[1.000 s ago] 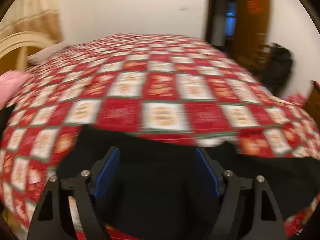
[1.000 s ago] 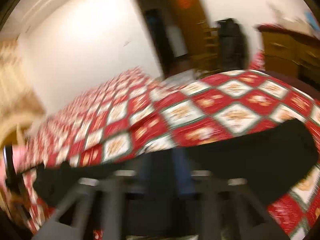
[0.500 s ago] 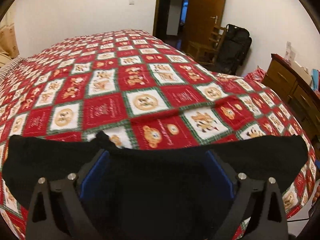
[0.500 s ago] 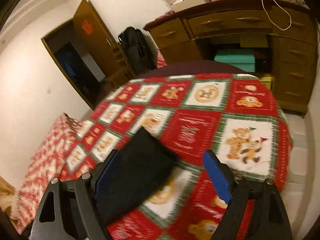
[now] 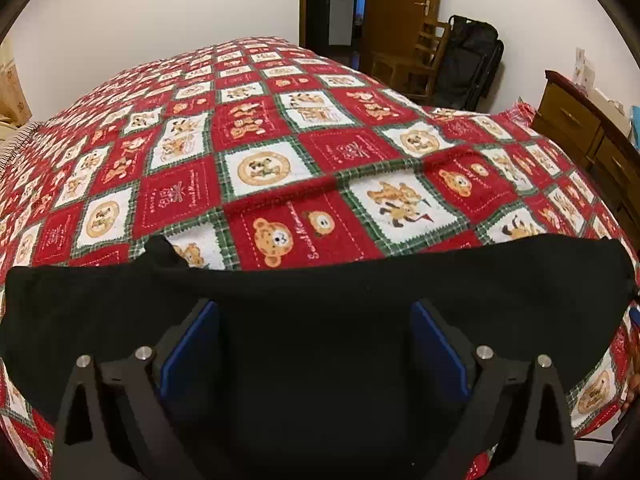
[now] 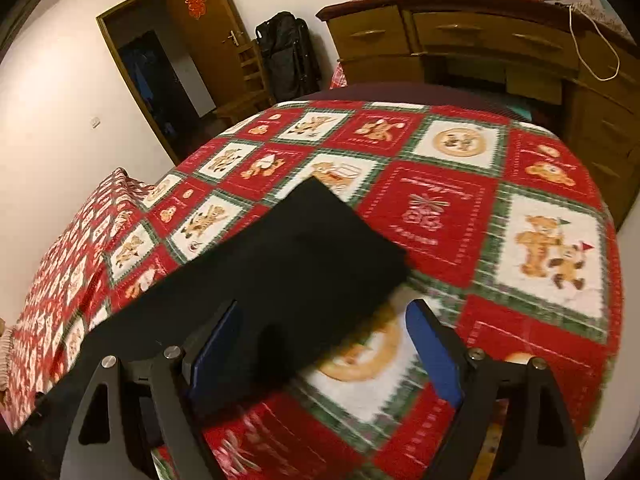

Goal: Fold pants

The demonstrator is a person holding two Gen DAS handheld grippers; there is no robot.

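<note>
The black pants [image 5: 320, 300] lie flat as a long folded strip near the front edge of the bed with its red checked teddy-bear quilt [image 5: 280, 152]. My left gripper [image 5: 314, 344] is open, its blue pads spread over the middle of the strip. In the right wrist view the pants [image 6: 296, 256] show as a strip ending in a square corner. My right gripper [image 6: 324, 344] is open over that right end, with the cloth's edge between the jaws. Neither gripper holds cloth.
A wooden dresser [image 6: 480, 52] with clutter on top stands to the right of the bed. A black bag [image 6: 288, 56] and a wooden chair [image 5: 412, 68] stand by the open door [image 6: 160, 80]. The bed's front edge is close under both grippers.
The right gripper has let go of the pants and opened, then swung to the right end of the strip. The left gripper has stayed open over the pants while the view steadied.
</note>
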